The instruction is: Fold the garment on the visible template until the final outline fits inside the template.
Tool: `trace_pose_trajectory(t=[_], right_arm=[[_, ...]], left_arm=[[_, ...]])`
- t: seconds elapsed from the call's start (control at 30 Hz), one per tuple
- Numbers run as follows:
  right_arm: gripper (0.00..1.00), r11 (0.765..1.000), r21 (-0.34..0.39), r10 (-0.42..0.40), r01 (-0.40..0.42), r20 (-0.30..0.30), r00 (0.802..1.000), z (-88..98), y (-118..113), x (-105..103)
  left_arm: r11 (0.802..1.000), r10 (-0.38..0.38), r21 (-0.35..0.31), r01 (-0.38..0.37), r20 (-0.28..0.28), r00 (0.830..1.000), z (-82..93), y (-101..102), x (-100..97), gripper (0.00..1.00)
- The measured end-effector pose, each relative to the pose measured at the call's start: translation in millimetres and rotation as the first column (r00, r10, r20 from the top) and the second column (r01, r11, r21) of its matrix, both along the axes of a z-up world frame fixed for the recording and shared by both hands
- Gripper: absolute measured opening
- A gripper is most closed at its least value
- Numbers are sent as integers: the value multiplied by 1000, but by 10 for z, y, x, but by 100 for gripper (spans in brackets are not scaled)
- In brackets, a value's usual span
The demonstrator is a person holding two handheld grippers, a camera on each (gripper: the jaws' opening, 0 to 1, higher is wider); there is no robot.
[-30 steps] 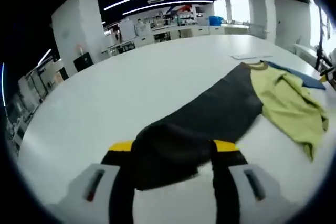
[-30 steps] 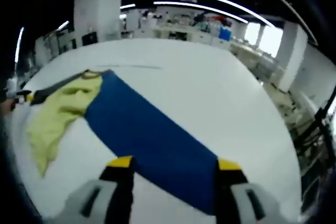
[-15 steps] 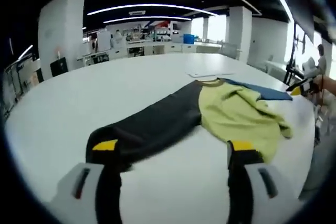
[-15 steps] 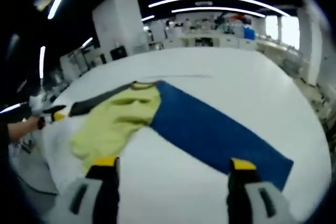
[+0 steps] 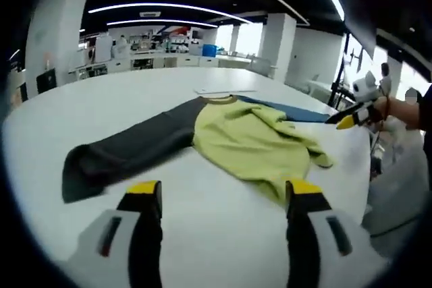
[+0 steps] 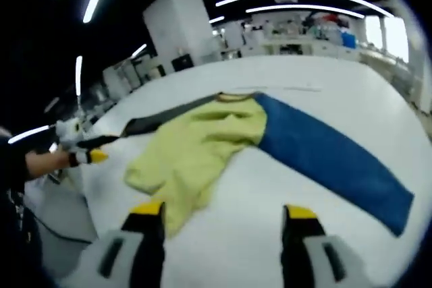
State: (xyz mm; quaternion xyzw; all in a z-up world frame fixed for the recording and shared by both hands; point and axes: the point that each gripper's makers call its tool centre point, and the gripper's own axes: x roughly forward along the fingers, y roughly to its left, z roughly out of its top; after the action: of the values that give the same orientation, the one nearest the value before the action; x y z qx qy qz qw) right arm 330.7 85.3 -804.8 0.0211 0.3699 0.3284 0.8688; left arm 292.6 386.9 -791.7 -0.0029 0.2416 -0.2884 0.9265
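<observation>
- The garment (image 5: 243, 136) lies on the white table (image 5: 121, 106), with its yellow-green body bunched and wrinkled in the middle.
- The dark grey sleeve (image 5: 128, 150) stretches flat to one side and the blue sleeve (image 6: 331, 156) stretches flat to the other side, so the garment looks spread out to prepare for folding.
- I cannot make out the outline of a template under the cloth; a thin sheet of paper (image 5: 226, 90) lies just beyond the collar.
- The left gripper (image 5: 221, 197) is spread wide and holds nothing; it hovers near the body hem, apart from the cloth.
- The right gripper (image 6: 223, 217) is also wide apart and empty, near the hem on its side.
- The table edge is close to the hem on the person's side, so there is little room there.
- Beyond the sleeves the table is bare and wide, good room for moving.
</observation>
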Motion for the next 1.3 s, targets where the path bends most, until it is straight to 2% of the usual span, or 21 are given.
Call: trace_pose_trajectory(t=[0.2,0.37,0.63,0.8,0.9,0.97,1.1,1.3], right_arm=[[54,999,22,26,-26,-18,999,-112,195,-108],[48,994,6,106,-106,5,994,-120,435,-304],[35,991,-16,130,-130,-14,991,-250,566,-456],[24,986,-65,152,-151,4,988,-301,591,-470],[20,987,-69,148,-148,-2,989,-348,585,-467],[17,987,-70,143,-143,-7,990,-332,570,-465],[11,982,-117,152,-149,24,988,-338,569,-495],[6,978,-150,150,-144,29,988,-356,541,-474]], left_arm=[[999,-45,-7,45,-11,999,-53,-240,-153,58],[996,-88,-20,88,-14,996,-85,-410,-240,50],[989,-146,-10,146,-26,989,-155,-638,-332,38],[984,-175,33,176,-29,984,-234,-685,-323,28],[984,-174,41,175,-26,984,-276,-686,-298,28],[982,-180,57,182,-45,983,-323,-693,-301,25],[981,-176,66,180,-57,983,-397,-682,-301,21],[974,-191,107,199,-76,979,-500,-680,-313,13]])
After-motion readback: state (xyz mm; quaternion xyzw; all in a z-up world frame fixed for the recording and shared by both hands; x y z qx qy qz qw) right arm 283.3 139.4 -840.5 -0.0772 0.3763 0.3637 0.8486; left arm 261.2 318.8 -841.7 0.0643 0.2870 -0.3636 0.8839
